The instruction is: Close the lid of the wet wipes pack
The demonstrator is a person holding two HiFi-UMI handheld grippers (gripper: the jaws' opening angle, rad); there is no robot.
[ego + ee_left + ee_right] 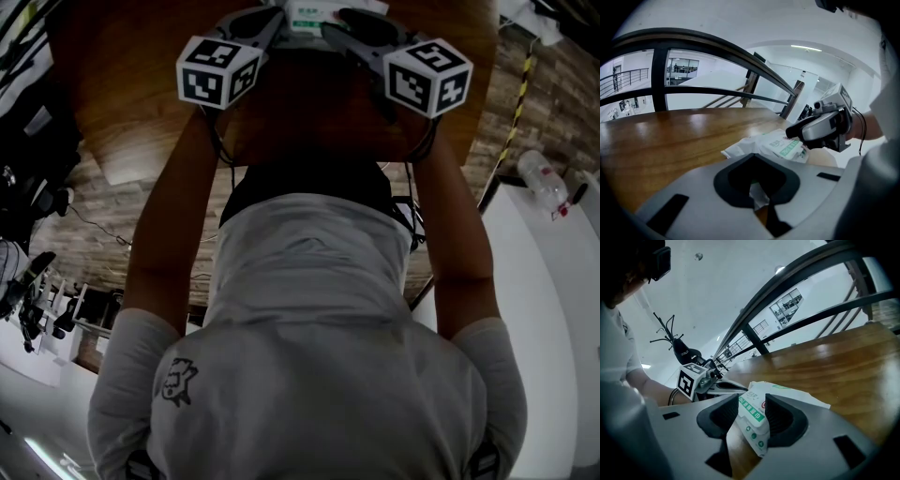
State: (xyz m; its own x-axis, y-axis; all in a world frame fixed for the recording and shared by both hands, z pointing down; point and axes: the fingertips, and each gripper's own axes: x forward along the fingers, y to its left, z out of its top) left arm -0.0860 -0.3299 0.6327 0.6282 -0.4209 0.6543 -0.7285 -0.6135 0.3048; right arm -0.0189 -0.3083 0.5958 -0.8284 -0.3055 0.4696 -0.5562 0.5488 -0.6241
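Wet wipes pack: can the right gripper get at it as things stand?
Likely yes: the wet wipes pack sits between the jaws of the right gripper, both pads touching it, with nothing in the way.

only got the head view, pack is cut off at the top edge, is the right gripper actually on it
observer: yes. In the right gripper view the right gripper has one end of the wet wipes pack between its jaws, with a pad against each side.
operator: and the left one
observer: in the left gripper view the left gripper has its jaws closed on a white fold at the pack's edge.
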